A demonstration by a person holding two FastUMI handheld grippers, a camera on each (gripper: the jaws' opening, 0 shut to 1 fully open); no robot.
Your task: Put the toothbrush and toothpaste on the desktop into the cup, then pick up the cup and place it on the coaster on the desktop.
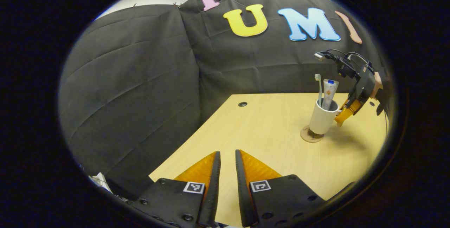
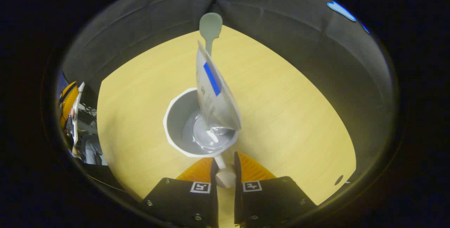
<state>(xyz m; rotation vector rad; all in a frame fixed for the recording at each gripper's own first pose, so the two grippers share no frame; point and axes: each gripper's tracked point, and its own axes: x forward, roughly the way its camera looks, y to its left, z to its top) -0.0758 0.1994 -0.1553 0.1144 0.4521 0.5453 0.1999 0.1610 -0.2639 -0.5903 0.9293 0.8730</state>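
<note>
At four o'clock on the table (image 1: 267, 126), the cup (image 1: 322, 118) holding toothbrush (image 1: 318, 88) and toothpaste (image 1: 329, 92) sits on the coaster (image 1: 308, 136); the right gripper (image 2: 224, 159) jaws clamp its handle, the left gripper (image 1: 227, 161) jaws stand slightly apart, holding nothing.

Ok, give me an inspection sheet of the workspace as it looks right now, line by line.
Surface: light wooden desktop with a grommet hole near its back edge.
Job's things: white cup standing on the round coaster; toothbrush and toothpaste tube upright inside it.
Clutter: nothing seen on the desktop.
Grippers: left gripper low over the near edge, jaws slightly apart, holding nothing. Right gripper at the cup handle, which sits between its fingers; contact cannot be told.
Cables: black leads loop off the right gripper's top.
Surroundings: black cloth booth wall behind.
</note>
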